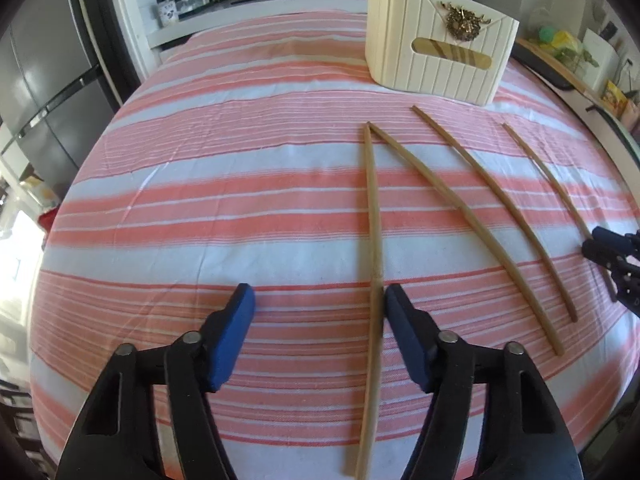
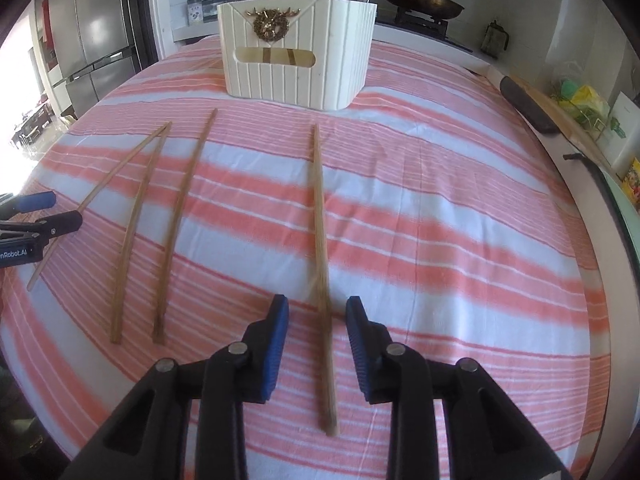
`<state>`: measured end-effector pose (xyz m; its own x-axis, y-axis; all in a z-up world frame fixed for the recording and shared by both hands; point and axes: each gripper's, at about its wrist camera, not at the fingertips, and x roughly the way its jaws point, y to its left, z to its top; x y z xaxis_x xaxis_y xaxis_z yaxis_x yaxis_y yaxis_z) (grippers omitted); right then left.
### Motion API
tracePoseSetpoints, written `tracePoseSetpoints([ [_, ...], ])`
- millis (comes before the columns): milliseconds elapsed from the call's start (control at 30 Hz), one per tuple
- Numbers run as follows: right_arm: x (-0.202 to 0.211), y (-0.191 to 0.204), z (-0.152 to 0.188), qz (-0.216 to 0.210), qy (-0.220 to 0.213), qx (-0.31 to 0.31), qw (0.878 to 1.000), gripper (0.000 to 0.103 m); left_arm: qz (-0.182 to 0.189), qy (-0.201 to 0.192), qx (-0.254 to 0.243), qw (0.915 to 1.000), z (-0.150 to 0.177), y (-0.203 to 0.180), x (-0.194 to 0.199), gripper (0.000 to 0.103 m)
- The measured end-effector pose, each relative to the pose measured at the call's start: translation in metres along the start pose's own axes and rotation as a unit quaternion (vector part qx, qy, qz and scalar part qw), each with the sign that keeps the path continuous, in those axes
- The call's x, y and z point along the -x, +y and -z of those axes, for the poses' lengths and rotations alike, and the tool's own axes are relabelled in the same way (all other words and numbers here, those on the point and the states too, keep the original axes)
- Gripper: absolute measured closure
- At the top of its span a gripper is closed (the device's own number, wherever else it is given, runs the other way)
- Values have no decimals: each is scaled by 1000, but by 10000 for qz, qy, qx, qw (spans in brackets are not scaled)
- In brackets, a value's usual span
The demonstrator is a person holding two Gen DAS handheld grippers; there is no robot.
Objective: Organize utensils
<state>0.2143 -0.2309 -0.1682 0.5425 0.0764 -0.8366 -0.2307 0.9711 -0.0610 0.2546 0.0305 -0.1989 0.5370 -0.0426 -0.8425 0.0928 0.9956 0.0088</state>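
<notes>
Cloth [image 1: 200,208]: striped pink-white, spread over the table.
Room: kitchen, fridge [image 2: 100,40] far left.
Writing: "nRobot.AI" on left gripper [image 2: 44,212].
Left gripper: jaws apart, chopstick [image 1: 374,240] between.
Right gripper [image 2: 316,308]: jaws apart, straddled a chopstick [image 2: 320,240].

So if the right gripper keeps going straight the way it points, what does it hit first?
Probably the chopstick lying between the right gripper's open fingers, then the striped cloth under it. The white holder stands farther off.
</notes>
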Motion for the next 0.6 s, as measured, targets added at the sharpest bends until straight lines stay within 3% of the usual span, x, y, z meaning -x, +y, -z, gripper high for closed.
tracePoseSetpoints([
  [33,-1,-1,-1,-27,-34,-45,10000,89,-12,-44,-9,10000,0,-3,1,55],
  [67,-2,-1,-2,-18,-38,-91,10000,95,-23,-90,-24,10000,1,-5,2,69],
  [167,1,-1,4,32,-75,-223,9997,96,-45,-174,-14,9998,6,-10,5,94],
  [500,31,-5,43,212,172,-501,9984,95,-67,-109,255,9996,27,8,20,96],
  [567,34,-5,44,183,241,-486,9984,94,-55,-74,198,9998,29,9,21,90],
  [600,34,-5,44,158,282,-489,9983,88,-61,-60,168,9998,29,9,22,84],
])
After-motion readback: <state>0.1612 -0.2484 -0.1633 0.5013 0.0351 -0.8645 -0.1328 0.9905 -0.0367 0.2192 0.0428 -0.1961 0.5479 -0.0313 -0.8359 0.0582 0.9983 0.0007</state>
